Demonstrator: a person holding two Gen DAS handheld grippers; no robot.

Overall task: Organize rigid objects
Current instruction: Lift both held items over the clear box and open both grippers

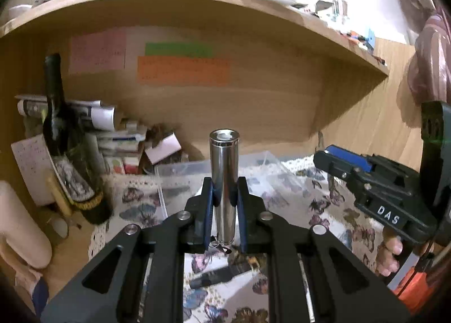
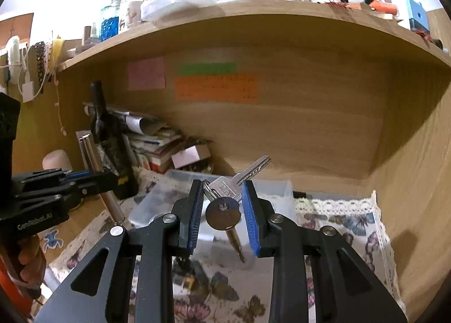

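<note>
My left gripper (image 1: 224,193) is shut on a shiny metal tube (image 1: 224,176) and holds it upright above the butterfly-patterned cloth (image 1: 324,210). My right gripper (image 2: 222,196) is shut on a bunch of keys (image 2: 225,199); one silver key sticks up to the right, a round-headed key hangs down. Both grippers hover near a clear plastic box (image 2: 270,196), which also shows in the left wrist view (image 1: 183,168) behind the tube. The right gripper appears at the right of the left wrist view (image 1: 366,179); the left gripper appears at the left of the right wrist view (image 2: 56,185).
A dark wine bottle (image 1: 59,126) stands at the left by a stack of books and papers (image 2: 152,142). A small white box (image 2: 191,155) lies behind the plastic box. A wooden shelf (image 2: 253,19) loaded with clutter overhangs. A dark pen-like object (image 1: 214,276) lies on the cloth.
</note>
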